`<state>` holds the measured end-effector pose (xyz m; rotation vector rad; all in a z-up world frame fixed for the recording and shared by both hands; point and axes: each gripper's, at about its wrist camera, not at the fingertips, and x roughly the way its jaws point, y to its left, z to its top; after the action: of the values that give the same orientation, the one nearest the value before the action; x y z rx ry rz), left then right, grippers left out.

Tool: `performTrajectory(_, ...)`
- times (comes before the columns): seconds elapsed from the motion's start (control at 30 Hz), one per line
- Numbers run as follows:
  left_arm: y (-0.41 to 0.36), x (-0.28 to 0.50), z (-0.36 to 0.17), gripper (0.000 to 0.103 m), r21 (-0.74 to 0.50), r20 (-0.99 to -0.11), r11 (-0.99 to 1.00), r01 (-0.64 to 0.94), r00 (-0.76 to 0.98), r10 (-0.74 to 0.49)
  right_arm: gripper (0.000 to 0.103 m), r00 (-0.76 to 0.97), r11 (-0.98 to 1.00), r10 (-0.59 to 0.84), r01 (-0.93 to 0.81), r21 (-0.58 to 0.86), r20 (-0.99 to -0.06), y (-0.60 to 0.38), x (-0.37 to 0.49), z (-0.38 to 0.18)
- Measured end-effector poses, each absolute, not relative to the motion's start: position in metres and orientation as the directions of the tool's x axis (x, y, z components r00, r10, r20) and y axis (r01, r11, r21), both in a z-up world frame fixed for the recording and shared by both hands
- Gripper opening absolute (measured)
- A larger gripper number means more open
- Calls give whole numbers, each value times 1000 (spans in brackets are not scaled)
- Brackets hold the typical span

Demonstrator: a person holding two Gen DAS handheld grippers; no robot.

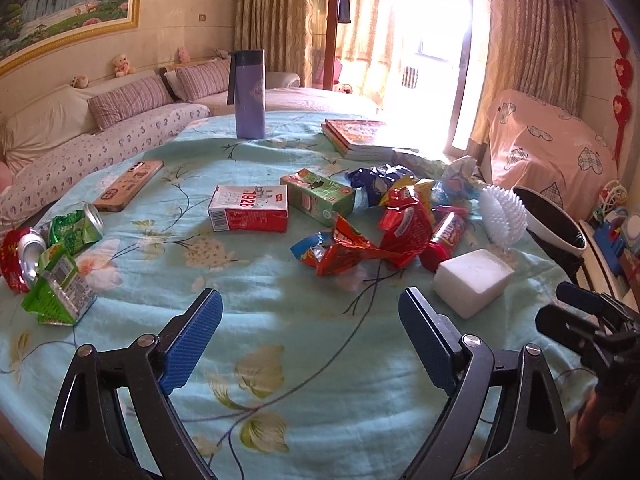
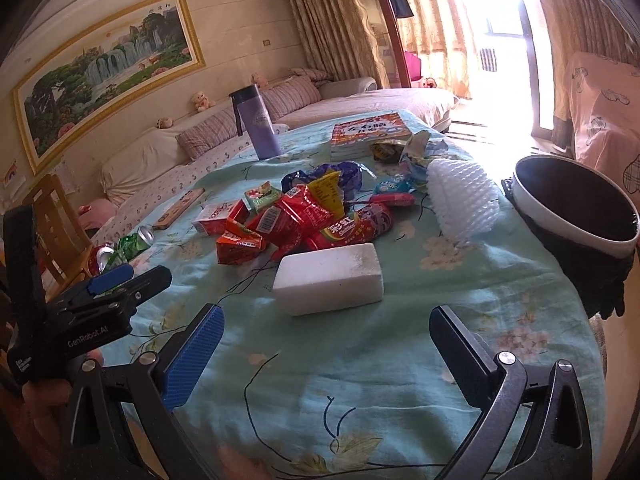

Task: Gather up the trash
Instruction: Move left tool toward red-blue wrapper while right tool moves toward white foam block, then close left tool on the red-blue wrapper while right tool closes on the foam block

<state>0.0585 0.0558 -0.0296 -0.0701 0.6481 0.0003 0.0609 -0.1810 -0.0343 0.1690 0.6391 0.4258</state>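
Note:
Trash lies on a table under a light blue floral cloth (image 1: 280,304). A red and white carton (image 1: 249,213), a green carton (image 1: 318,197) and a heap of red snack wrappers (image 1: 372,240) lie mid-table. Crushed cans and a green carton (image 1: 56,256) lie at the left. A white foam block (image 1: 472,280) sits at the right, also in the right wrist view (image 2: 329,278), just ahead of my right gripper. My left gripper (image 1: 310,308) is open and empty over bare cloth. My right gripper (image 2: 326,326) is open and empty. A black-lined trash bin (image 2: 576,204) stands past the table's right edge.
A purple bottle (image 1: 250,94), a stack of books (image 1: 360,136), a phone (image 1: 128,186) and a white foam net (image 2: 460,200) are also on the table. A sofa runs behind the table. A wooden chair (image 2: 52,220) stands at the left.

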Motion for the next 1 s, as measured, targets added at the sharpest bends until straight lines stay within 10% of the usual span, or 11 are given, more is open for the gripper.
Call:
performTrajectory(0.5,56,128,-53,88,-83,-677,995,60,729,-101,103,622,920,384,-321,225,-682,-159,120,-65)
performTrajectory(0.57,52,135,-57,78,-82,-688,993,80,716,-115,103,614,919,384,-324,224,-690,-157,125,-67)
performTrajectory(0.73,55,147,-68,12,-159,-731,980,121,653,-199,96,596,913,400,-323,248,-696,-160,133,-74)
performTrajectory(1.0,54,131,-60,4,-204,-703,971,129,671,-236,81,609,904,426,-325,279,-669,-175,123,-68)
